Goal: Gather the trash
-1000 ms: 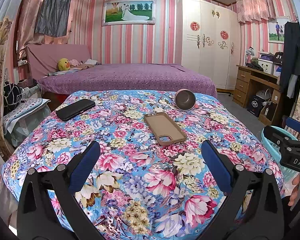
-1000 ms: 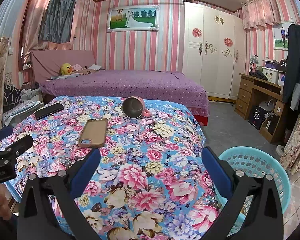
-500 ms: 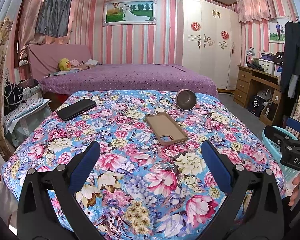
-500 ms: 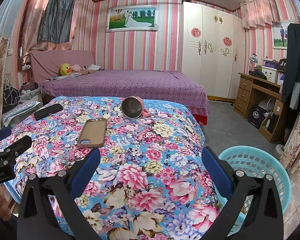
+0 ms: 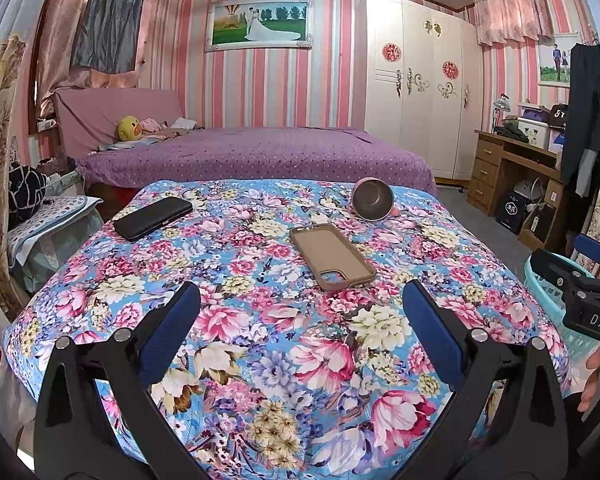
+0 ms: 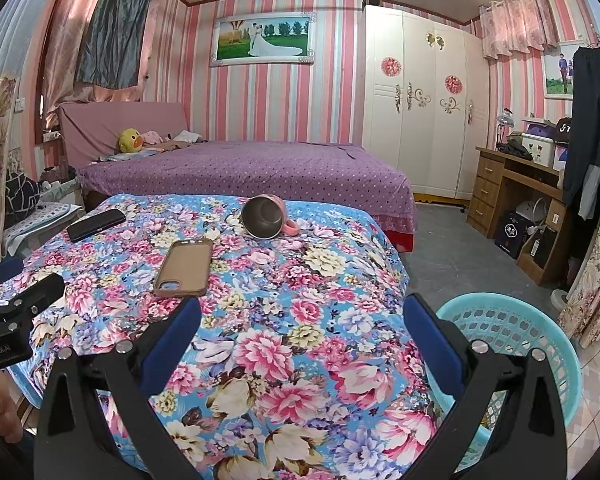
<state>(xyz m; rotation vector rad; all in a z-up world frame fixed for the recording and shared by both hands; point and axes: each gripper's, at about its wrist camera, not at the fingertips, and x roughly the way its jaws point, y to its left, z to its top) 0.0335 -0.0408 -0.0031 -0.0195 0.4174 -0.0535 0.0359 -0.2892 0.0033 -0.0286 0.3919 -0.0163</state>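
A floral-cloth table carries a brown phone case, a black phone and a pink mug tipped on its side. A turquoise basket stands on the floor at the table's right. My left gripper is open over the near table edge, holding nothing. My right gripper is open too, above the table's right corner beside the basket. Each gripper shows at the edge of the other's view.
A purple bed lies behind the table, a white wardrobe at the back right. A wooden desk with boxes lines the right wall. A low stand with a cushion is at the left. A hand shows at the right.
Both grippers have drifted very slightly; the views are nearly the same. Nothing on the table has moved, and both grippers stay open.
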